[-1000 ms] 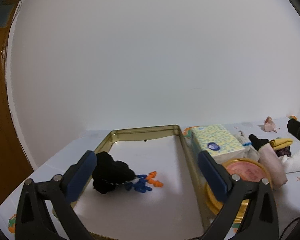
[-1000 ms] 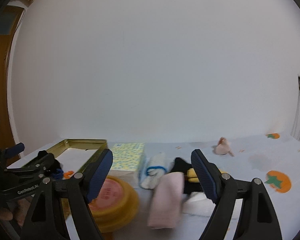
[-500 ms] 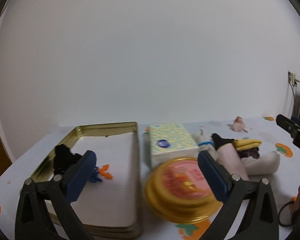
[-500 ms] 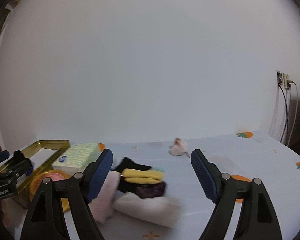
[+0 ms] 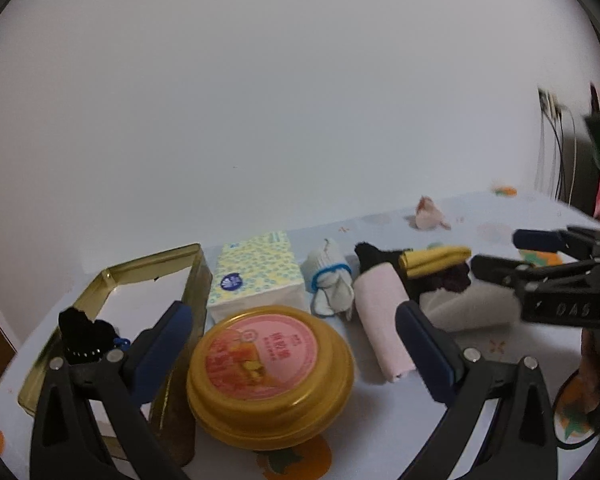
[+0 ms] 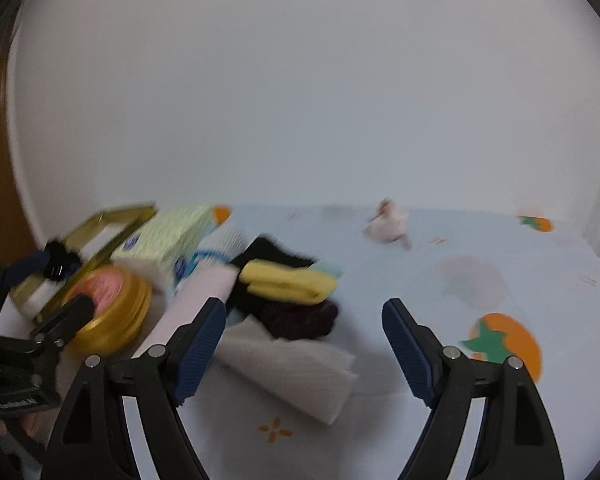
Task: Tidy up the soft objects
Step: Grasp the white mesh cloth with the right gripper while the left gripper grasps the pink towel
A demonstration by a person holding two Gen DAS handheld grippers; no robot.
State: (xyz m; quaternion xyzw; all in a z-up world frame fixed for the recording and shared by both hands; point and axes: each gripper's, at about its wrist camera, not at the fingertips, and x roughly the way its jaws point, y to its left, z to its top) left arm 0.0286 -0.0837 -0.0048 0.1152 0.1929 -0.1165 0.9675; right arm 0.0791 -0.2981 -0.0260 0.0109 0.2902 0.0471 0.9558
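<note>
A heap of soft cloth items lies in the middle of a pale tablecloth (image 6: 440, 248) printed with orange fruit. In it are one rolled pink cloth (image 5: 382, 312), one folded yellow cloth (image 6: 286, 282) on top of one black cloth (image 6: 274, 256), one dark purple piece (image 6: 300, 320), and one folded white towel (image 6: 296, 372) at the near edge. One white rolled cloth with a blue band (image 5: 330, 280) stands just beside the pink roll.

The left wrist view alone shows clearly the round gold tin with a pink lid (image 5: 270, 372), the tissue pack (image 5: 256, 276) and the open gold tray (image 5: 196, 280) holding one black item (image 5: 82, 334). One small pink object (image 6: 386, 226) sits well apart near the wall.

The left gripper (image 5: 290, 348) is spread wide with nothing between its jaws, above the tin. The right gripper (image 6: 302, 344) is likewise spread and empty, near the towel.
</note>
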